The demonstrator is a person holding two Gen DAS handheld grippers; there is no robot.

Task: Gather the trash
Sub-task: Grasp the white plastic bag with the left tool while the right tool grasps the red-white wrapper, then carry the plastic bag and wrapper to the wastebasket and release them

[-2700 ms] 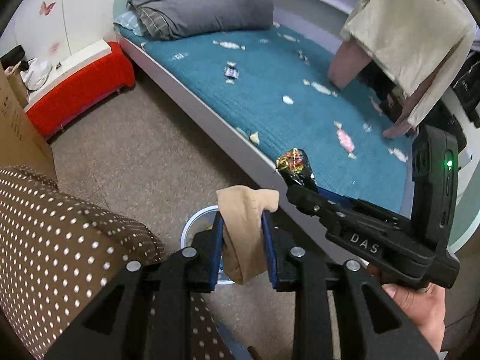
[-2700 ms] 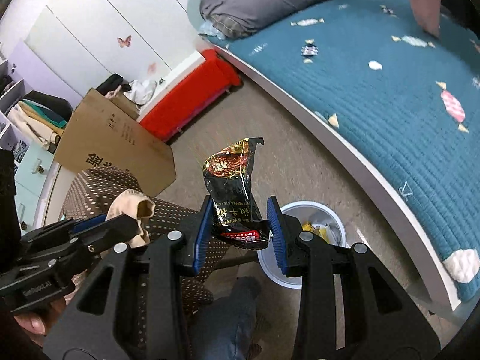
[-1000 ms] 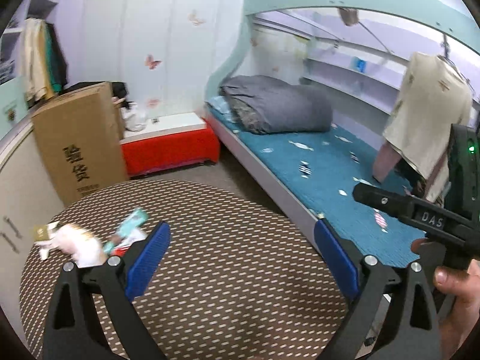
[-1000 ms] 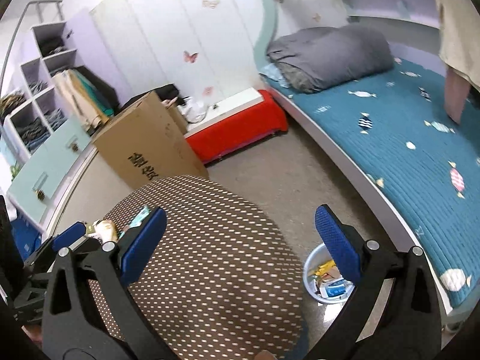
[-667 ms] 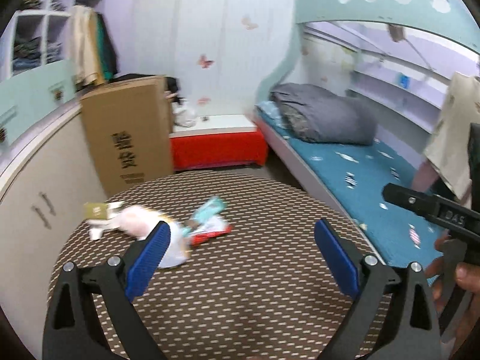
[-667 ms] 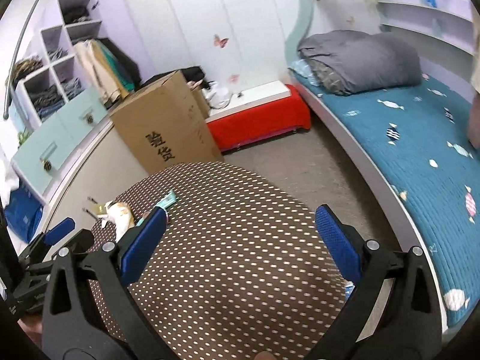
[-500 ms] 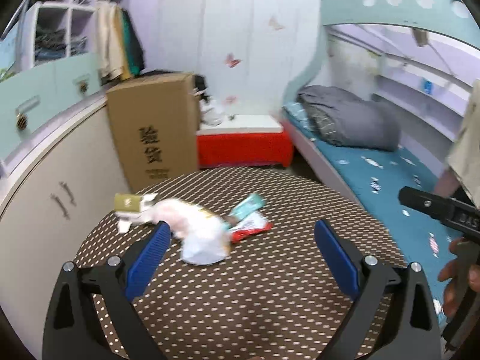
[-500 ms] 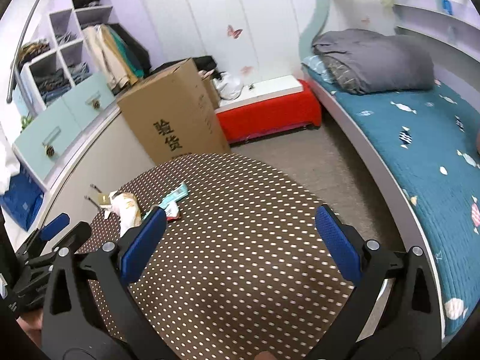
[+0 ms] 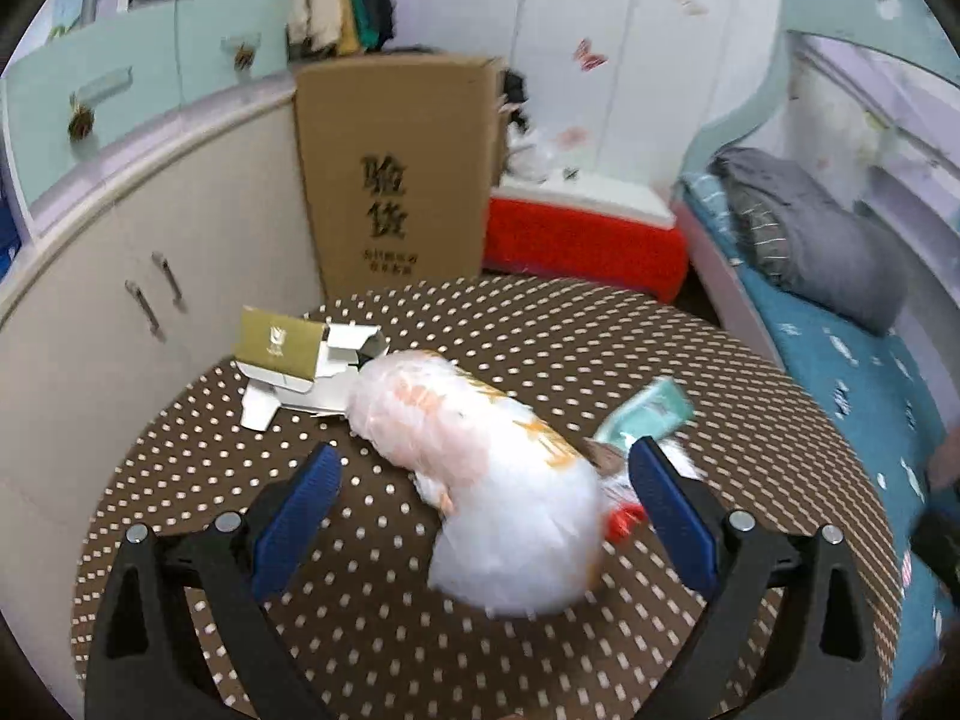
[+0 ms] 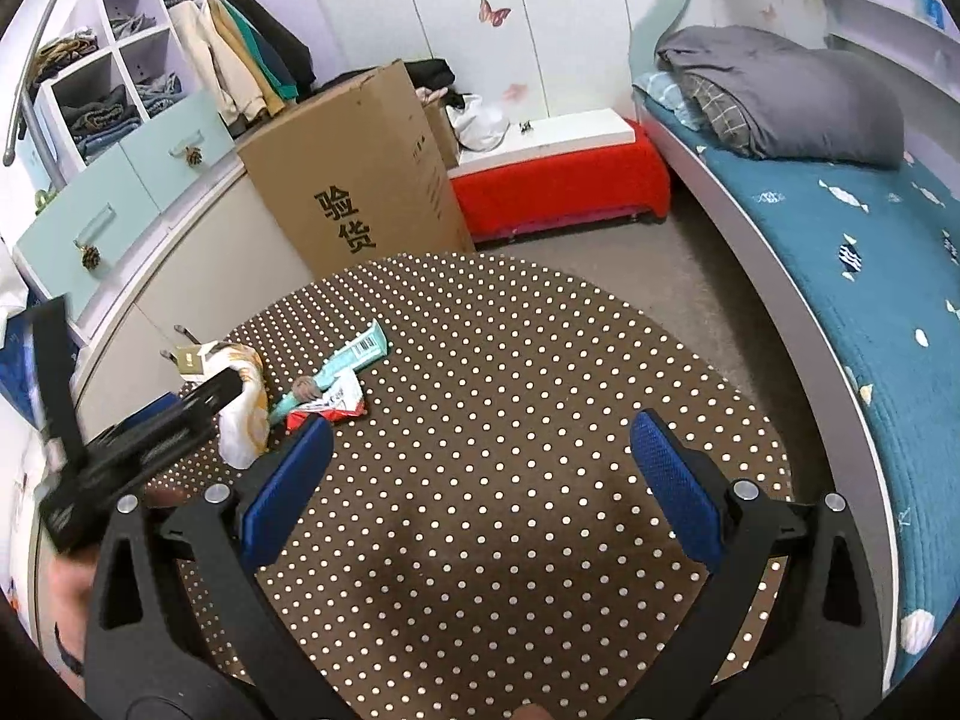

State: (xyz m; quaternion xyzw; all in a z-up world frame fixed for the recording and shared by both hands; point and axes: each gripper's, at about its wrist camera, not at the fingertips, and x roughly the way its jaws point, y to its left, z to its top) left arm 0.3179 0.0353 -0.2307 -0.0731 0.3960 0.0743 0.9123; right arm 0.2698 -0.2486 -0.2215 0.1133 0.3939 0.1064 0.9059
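The left gripper (image 9: 480, 492) is spread wide with nothing in it, its blue pads flanking a crumpled white plastic bag (image 9: 480, 480) lying mid-frame on the dotted brown table (image 9: 600, 348). Only this view shows the torn gold-and-white carton (image 9: 294, 360) clearly, touching the bag's far end at left of centre. The right gripper (image 10: 480, 480) is equally wide and empty, low over bare tabletop. Its view shows the teal wrapper (image 10: 342, 369) and red-and-white wrapper (image 10: 330, 405) whole, left of centre, just beside the bag; the left view catches only blurred edges of them. A cardboard box (image 10: 360, 180) stands behind the table.
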